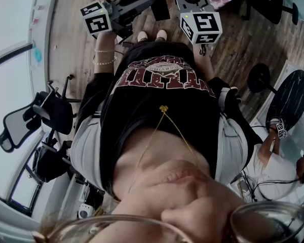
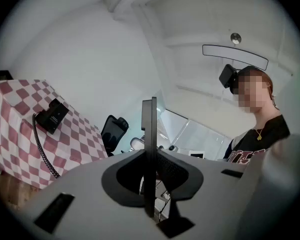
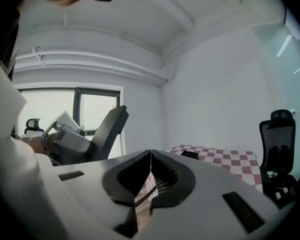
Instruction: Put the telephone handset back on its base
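Telephone (image 2: 52,115), black and boxy with coiled cord (image 2: 42,151), lies on checked cloth (image 2: 17,109); left gripper (image 2: 149,105) and right gripper (image 3: 150,153) clenched, empty.

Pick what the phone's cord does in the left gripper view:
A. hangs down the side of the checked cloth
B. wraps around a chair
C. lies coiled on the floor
A: the cord runs from the phone down over the draped side of the cloth.
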### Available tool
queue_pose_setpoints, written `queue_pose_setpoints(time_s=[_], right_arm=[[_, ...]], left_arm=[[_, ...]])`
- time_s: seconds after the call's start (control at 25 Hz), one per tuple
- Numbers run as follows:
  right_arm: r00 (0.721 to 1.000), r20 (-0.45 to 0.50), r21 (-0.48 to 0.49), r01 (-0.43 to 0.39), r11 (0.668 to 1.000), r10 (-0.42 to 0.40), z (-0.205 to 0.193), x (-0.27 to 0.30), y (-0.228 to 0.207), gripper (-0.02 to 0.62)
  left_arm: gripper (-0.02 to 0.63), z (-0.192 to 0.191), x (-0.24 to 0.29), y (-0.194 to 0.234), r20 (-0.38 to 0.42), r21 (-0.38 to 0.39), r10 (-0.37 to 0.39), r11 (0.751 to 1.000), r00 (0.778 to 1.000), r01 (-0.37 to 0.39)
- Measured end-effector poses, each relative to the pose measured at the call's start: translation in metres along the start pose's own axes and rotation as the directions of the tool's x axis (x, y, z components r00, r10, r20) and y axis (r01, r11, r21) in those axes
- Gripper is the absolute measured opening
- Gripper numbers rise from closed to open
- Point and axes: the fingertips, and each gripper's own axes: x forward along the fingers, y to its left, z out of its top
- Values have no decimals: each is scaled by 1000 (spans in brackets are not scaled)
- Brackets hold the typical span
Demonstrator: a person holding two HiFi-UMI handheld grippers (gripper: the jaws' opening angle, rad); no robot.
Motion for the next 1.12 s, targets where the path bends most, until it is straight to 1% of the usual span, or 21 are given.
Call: queue_pose_setpoints(time_s=[0.2,0.4,0.6,0.76,1.12], right_arm=[[1000,13,33,-17,999,17,-2,-5,-2,21],[999,-4,43,-40,998,40,-11,-8,-2,21],[998,-17,60,-57,997,58,-18,-7,-6,21],[999,-14,58,-46,997,47,-15,2,-10,21],[1000,-20,48,-18,999,19,-7,39,-23,21]], left_arm=[[75,-6,2,-1,10,-7,9,1000,1000,-9],[75,-9,-1,1,28,-26,42,999,999,-42],[75,-11,4,8,21,-31,62,998,998,-61],[75,-3,4,18,20,-46,65,997,998,-64],[74,24,4,52,3,-69,46,997,999,-45]])
